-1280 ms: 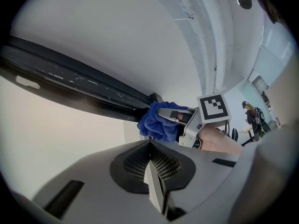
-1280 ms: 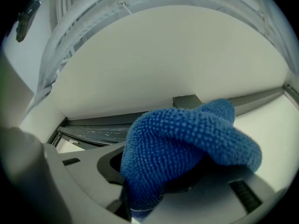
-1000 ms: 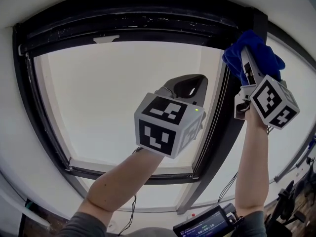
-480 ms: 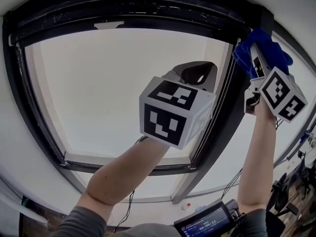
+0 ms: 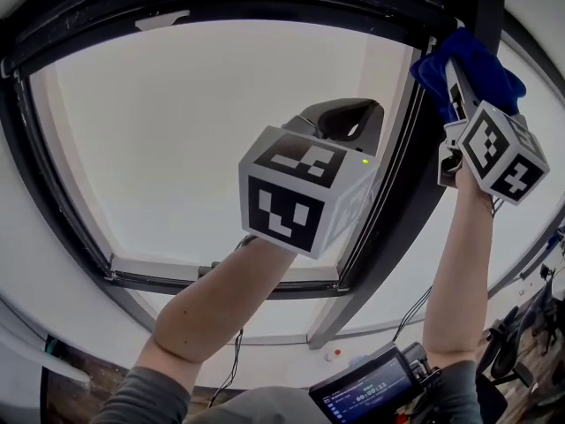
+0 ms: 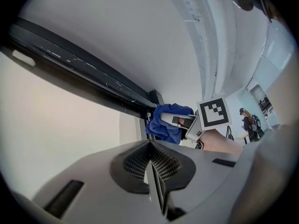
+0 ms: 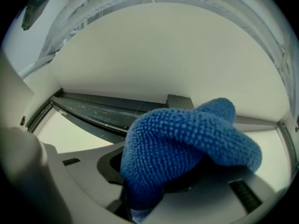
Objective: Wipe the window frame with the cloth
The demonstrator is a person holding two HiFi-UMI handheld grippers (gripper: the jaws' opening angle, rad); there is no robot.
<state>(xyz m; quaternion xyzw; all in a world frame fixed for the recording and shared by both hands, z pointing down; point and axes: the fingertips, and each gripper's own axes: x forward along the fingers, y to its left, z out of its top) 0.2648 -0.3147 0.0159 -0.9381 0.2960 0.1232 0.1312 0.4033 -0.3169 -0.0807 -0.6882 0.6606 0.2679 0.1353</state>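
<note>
Your right tool [image 5: 452, 76] is raised high at the right of the head view, clamped on the blue cloth [image 5: 481, 64], which bunches over its tips. The cloth sits at the top of the dark upright bar [image 5: 402, 210], just where that bar meets the top rail of the window frame [image 5: 265, 3] — whether it presses on the frame is not clear from here. Your left tool [image 5: 342, 117] is held up in front of the bright pane [image 5: 177, 148], nearer the middle. Its marker cube [image 5: 305, 197] faces the camera and your bare forearm [image 5: 221, 307] runs down below it. A small screen [image 5: 366, 396] shows at the bottom edge.

From the left gripper view, the left tool [image 6: 150, 148] has its jaws pressed together with nothing between them. Past them, the cloth [image 6: 161, 120] is wrapped round the right tool [image 6: 181, 121] at the far end of the scuffed black rail of the window frame [image 6: 84, 73], well apart from the left tool. A person [image 6: 247, 122] stands far off at the right.

From the right gripper view, the cloth [image 7: 187, 143] fills the middle, draped over both jaws — they grip it low down, where its fold disappears between them. Behind it the window frame [image 7: 103, 108], marked with pale scuffs, runs in from the left to a dark junction just above the cloth.
</note>
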